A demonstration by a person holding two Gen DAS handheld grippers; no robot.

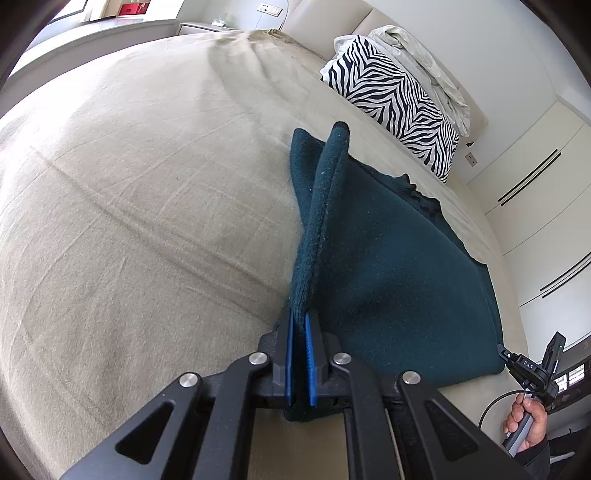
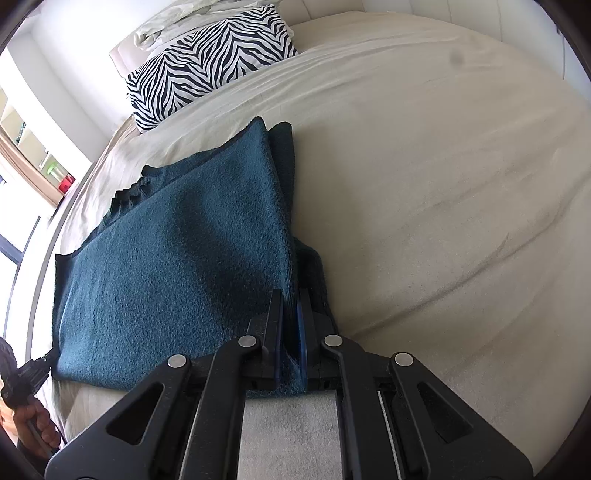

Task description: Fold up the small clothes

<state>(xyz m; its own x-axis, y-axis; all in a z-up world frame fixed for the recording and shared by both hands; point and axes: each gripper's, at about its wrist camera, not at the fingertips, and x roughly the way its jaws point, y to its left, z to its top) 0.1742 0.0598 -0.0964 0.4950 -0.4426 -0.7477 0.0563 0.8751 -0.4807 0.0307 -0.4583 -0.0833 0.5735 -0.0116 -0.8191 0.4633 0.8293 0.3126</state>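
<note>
Teal fleece garment (image 1: 388,258) lay across a beige bedspread (image 1: 129,203), near a zebra-striped pillow (image 1: 395,96) at the headboard. Left gripper (image 1: 300,325) was clamped on one edge of the fleece, pulling it up into a ridge; right gripper (image 2: 291,314) was likewise pinched on the cloth's other edge. No containers held anything here.

the cloth (image 1: 388,266) hides the fingertips of the left gripper (image 1: 300,325) in the left wrist view, and of the right gripper (image 2: 291,314) in the right wrist view. the hand (image 1: 526,424) at the lower right of the left view is cut off by the rim. the socket (image 1: 269,9) at the top edge is too small to tell.
</note>
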